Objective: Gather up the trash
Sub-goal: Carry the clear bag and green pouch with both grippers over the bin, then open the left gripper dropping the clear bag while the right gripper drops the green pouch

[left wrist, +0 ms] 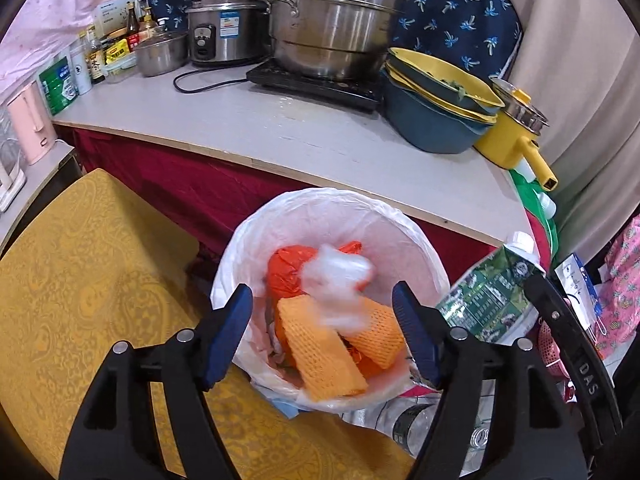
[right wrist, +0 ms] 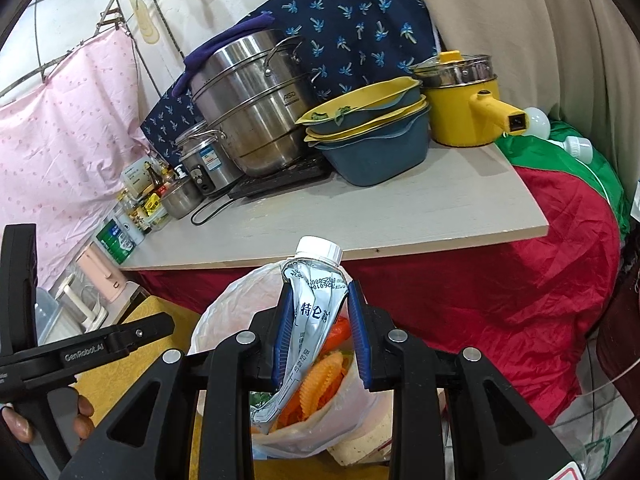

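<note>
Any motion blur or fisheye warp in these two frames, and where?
Left wrist view: only the white scrap over the bin is smeared by motion; pots and counter edge are sharp, though the edge bows from the lens. Right wrist view: sharp throughout, print on the crushed carton legible; dark vignette in the corners.

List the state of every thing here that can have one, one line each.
White-lined trash bin: open, partly filled.
Blurred white wad: loose over the bin.
Crushed silver-green carton: capped, clamped.
Left gripper: open, empty.
Right gripper: shut on carton.
</note>
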A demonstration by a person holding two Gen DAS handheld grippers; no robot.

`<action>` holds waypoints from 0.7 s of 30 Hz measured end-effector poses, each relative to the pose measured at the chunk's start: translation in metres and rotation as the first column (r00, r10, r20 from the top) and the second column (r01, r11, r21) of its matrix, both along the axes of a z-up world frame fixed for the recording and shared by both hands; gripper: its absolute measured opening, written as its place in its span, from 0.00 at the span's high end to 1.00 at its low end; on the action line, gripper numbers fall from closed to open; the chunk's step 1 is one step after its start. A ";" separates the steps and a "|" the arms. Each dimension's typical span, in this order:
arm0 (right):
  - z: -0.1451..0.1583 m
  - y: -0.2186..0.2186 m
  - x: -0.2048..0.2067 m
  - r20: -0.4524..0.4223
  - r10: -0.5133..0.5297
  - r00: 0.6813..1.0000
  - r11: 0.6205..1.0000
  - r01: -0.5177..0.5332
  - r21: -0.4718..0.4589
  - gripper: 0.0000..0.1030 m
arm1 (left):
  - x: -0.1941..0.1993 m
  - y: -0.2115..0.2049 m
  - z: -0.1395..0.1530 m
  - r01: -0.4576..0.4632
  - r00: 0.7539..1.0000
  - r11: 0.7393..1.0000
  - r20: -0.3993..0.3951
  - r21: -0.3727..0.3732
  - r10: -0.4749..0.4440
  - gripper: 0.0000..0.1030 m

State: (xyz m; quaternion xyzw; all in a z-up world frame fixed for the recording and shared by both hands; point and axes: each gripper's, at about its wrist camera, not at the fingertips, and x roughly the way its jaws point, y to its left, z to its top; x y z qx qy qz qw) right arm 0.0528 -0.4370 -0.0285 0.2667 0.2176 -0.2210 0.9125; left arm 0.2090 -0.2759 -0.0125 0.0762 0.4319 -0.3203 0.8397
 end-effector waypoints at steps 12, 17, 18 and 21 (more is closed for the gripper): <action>0.004 0.015 0.071 -0.019 0.110 0.994 0.994 -0.110 0.008 0.67 | 0.010 0.033 -0.001 -0.077 0.997 0.997 0.024 0.013 0.076 0.29; 0.018 0.026 0.068 -0.010 0.117 0.993 0.993 -0.117 -0.014 0.63 | 0.008 0.051 0.004 -0.109 0.992 0.994 0.061 0.024 0.107 0.26; 0.020 0.029 0.066 -0.011 0.121 0.993 0.993 -0.121 -0.018 0.61 | 0.007 0.054 0.006 -0.116 0.991 0.993 0.065 0.021 0.115 0.24; 0.026 0.039 0.057 -0.019 0.124 0.992 0.992 -0.125 -0.031 0.54 | 0.001 0.063 0.012 -0.129 0.989 0.992 0.080 0.013 0.128 0.23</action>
